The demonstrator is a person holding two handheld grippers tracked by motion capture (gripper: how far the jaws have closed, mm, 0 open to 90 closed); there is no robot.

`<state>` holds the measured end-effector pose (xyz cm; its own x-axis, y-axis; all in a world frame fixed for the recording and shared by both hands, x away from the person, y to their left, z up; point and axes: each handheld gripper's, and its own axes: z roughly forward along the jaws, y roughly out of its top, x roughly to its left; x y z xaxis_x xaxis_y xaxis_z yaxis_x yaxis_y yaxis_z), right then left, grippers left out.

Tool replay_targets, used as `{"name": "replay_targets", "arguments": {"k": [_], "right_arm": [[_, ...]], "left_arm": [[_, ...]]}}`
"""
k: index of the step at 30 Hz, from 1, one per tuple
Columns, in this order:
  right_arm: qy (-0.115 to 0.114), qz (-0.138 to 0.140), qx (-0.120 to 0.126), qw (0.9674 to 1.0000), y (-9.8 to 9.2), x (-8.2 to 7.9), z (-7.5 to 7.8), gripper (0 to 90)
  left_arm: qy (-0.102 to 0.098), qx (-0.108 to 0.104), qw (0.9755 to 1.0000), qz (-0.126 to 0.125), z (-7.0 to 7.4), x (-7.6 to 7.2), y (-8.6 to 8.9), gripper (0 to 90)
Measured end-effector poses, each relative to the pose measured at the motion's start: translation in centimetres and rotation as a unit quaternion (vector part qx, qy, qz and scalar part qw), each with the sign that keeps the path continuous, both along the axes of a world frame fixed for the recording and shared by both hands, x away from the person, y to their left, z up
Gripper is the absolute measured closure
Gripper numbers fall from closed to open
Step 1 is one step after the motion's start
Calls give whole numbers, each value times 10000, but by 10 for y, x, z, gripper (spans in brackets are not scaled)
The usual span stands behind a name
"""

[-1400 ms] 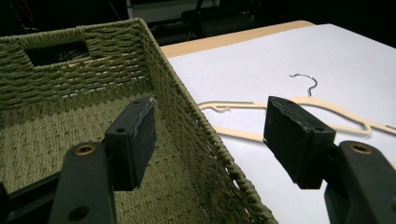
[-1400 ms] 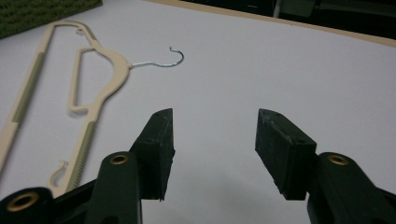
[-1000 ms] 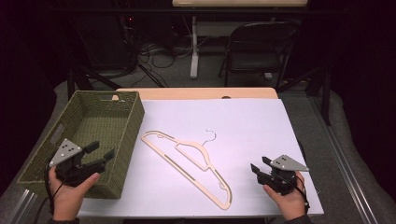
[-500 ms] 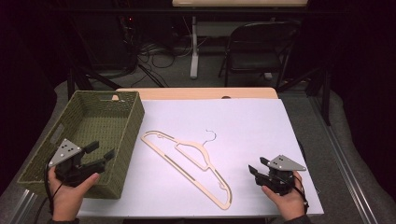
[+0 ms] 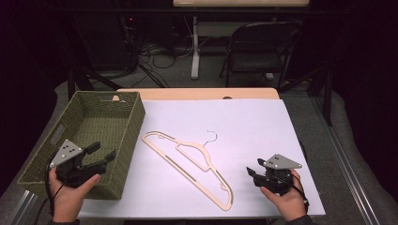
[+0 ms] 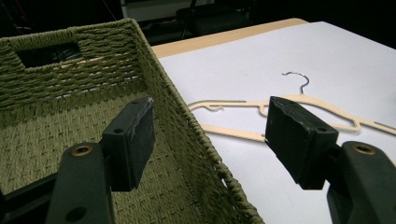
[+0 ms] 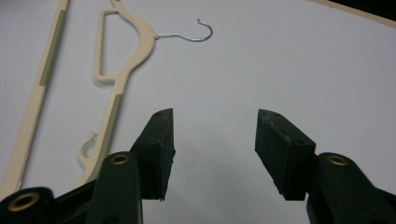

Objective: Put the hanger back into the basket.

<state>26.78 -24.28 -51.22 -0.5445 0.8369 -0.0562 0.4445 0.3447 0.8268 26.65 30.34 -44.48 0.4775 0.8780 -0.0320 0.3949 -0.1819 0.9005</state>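
Observation:
A cream plastic hanger [image 5: 202, 149] with a metal hook lies flat on the white sheet, slanting from the basket toward the table's near edge. My left gripper [image 5: 104, 151] hovers open above the near right part of the green woven basket [image 5: 136, 122]. In the left gripper view the jaws [image 6: 210, 126] straddle the basket's wall [image 6: 70, 74], with the hanger [image 6: 233, 132] beyond them. My right gripper [image 5: 253, 167] rests low at the near right, pointing left toward the hanger. Its jaws [image 7: 212, 126] have just closed slightly but stand open over bare sheet, the hanger [image 7: 140, 25] ahead to their left.
The white sheet [image 5: 244, 126] covers most of the wooden table [image 5: 197, 93]. The basket's inside looks bare. A dark folding chair [image 5: 258, 47] and cables on the floor stand beyond the far edge.
The right hand has shifted slightly. The left hand, the hanger and the basket stay where they were.

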Motion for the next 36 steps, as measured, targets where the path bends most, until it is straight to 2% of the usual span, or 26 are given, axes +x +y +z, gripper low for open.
{"name": "replay_targets", "arguments": {"k": [3,7,8,13,15,17,18,21,24,26,27,28,30,31,32,35,36], "right_arm": [[131,161,-157,9997,9,3,3,481],[214,249,-206,9992,15,7,5,488],[316,295,-220,9988,19,10,6,490],[391,428,-246,9980,28,14,9,502],[481,477,-354,9971,33,15,12,502],[474,540,-366,9967,37,17,13,505],[553,629,-429,9956,41,20,15,510],[612,671,-467,9948,45,23,18,521],[771,750,-648,9921,55,30,25,535],[823,773,-687,9912,56,31,26,537],[898,817,-759,9897,59,34,29,538],[1048,865,-907,9866,64,39,33,539],[1125,899,-989,9846,68,44,35,540],[1125,899,-989,9846,68,44,35,540],[1178,958,-1061,9827,70,49,37,540],[1172,954,-1026,9832,74,53,37,539],[1251,1023,-1070,9810,76,57,39,536]], "left_arm": [[-4,4,10000,3,1,0,0,331],[-9,-3,10000,8,1,-1,0,332],[-4,1,10000,11,1,-1,0,332],[-1,-1,10000,6,1,-1,0,333],[2,1,10000,6,1,-1,0,333],[3,-6,10000,12,1,-1,1,333],[7,-12,10000,17,1,-1,1,333],[8,-10,10000,13,1,-1,1,333],[12,1,10000,-5,1,-1,0,333],[21,7,10000,-7,1,-1,0,333],[22,9,10000,-7,1,-1,0,333],[21,7,10000,-10,2,-1,0,333],[18,1,10000,-10,2,-1,0,333],[18,1,10000,-10,2,-1,0,333],[17,-6,10000,-10,2,-1,0,333],[27,6,10000,-8,2,-1,0,333],[31,8,10000,-13,1,0,0,333]]}}
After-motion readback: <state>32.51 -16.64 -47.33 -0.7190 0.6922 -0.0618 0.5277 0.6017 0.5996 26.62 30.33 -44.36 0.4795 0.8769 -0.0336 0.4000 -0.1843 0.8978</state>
